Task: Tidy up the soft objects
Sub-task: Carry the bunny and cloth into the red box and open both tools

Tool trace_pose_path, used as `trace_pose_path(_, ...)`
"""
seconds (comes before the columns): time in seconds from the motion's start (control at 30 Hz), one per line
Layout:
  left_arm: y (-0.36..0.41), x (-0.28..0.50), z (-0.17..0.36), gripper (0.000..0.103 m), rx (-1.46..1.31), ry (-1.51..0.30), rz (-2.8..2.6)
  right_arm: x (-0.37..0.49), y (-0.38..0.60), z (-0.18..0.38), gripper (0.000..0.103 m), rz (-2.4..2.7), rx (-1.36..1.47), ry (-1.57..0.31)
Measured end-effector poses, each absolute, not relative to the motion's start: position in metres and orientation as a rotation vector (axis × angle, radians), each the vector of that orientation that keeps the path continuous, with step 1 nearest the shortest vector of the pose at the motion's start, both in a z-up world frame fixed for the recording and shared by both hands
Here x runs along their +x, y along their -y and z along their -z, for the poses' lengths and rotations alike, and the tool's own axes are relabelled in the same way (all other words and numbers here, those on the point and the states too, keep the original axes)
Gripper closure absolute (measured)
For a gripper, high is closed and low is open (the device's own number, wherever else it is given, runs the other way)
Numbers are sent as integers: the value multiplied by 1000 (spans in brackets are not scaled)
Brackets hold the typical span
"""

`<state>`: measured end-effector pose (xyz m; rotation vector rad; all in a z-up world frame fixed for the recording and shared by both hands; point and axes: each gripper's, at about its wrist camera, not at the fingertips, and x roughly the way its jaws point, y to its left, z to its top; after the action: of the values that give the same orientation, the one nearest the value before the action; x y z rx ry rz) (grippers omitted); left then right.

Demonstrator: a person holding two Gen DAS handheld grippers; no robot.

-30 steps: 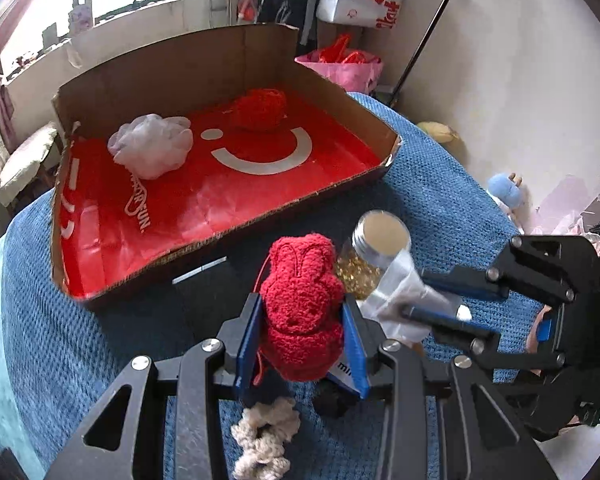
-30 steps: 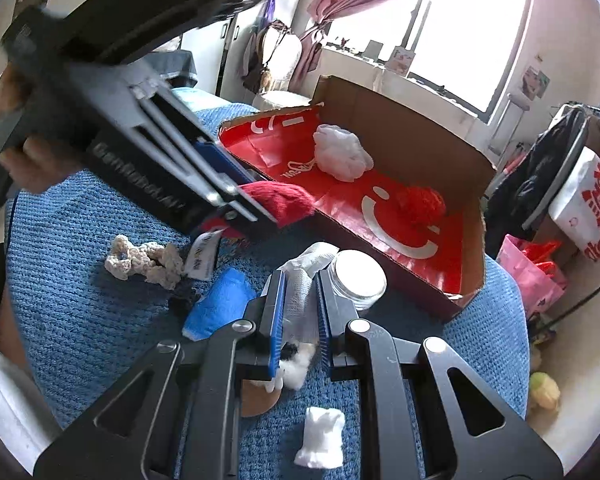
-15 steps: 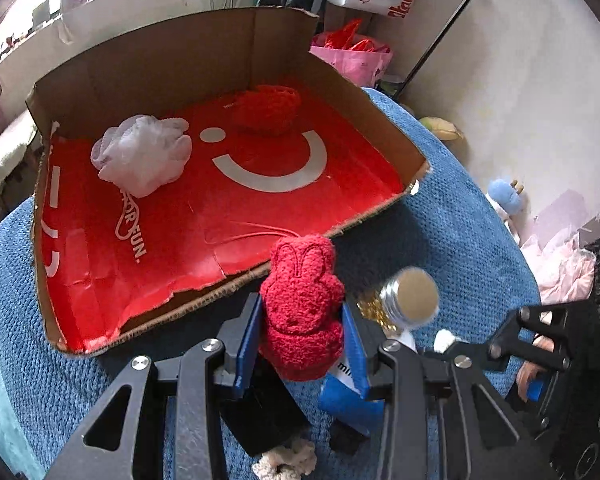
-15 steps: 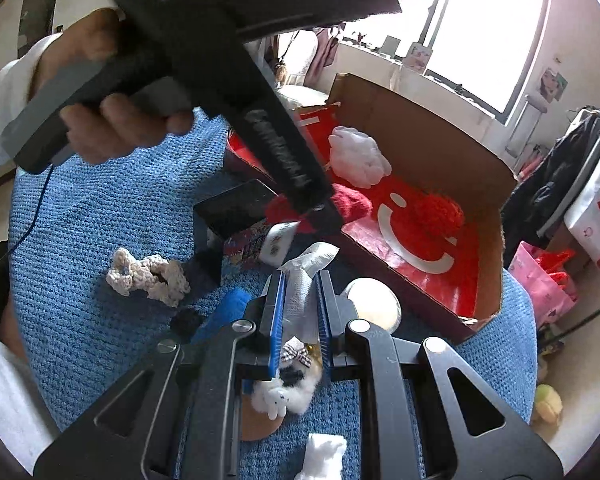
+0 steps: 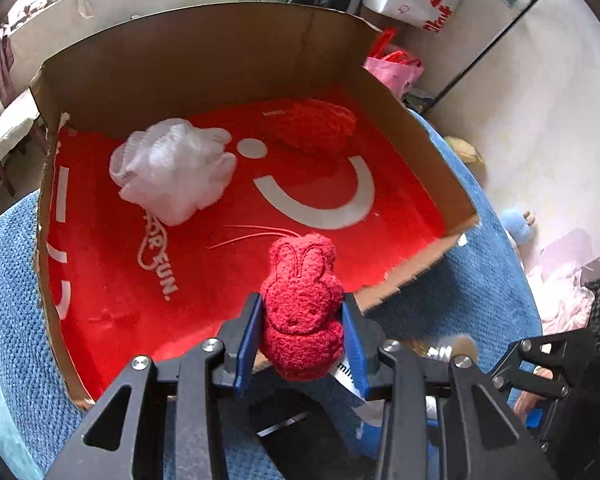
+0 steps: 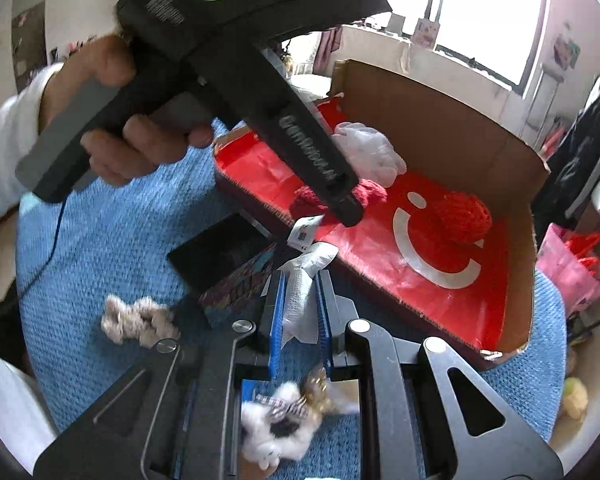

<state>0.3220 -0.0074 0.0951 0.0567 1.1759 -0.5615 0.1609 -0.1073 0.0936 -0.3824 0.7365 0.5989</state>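
My left gripper (image 5: pixel 302 330) is shut on a red plush bunny (image 5: pixel 302 304) and holds it over the near edge of the red-lined cardboard box (image 5: pixel 204 60). In the box lie a white mesh pouf (image 5: pixel 172 172) and a red knitted ball (image 5: pixel 312 126). In the right wrist view my right gripper (image 6: pixel 300 312) is shut on a white soft packet (image 6: pixel 302 300), above the blue cloth, just short of the box (image 6: pixel 440 108). The left gripper (image 6: pixel 348 208) with the bunny (image 6: pixel 370 196) shows there over the box edge. A white fluffy toy (image 6: pixel 280 420) hangs below my right fingers.
A cream crocheted piece (image 6: pixel 138 320) and a dark patterned box (image 6: pixel 228 264) lie on the blue knitted cloth (image 6: pixel 112 240). A glass jar (image 5: pixel 454 350) is partly hidden behind my left gripper. Bags and clothes stand beyond the table.
My left gripper has carried the red bunny forward from above the cloth to over the box's near edge. My right gripper has risen with the white packet, and the fluffy toy has come up under it.
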Motion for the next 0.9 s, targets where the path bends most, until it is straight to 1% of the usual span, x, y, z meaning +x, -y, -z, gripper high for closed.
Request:
trace_pose_path(0.27, -9, 344, -92, 62, 15, -1178, 523, 208, 125, -101, 89, -609, -230, -807)
trace_pose_path(0.53, -16, 355, -86, 62, 48, -1168, 473, 264, 163, -97, 88, -517, -84, -858)
trace_pose_path(0.9, -22, 366, -65, 62, 152, -1171, 377, 313, 193, -70, 89, -334, -83, -951)
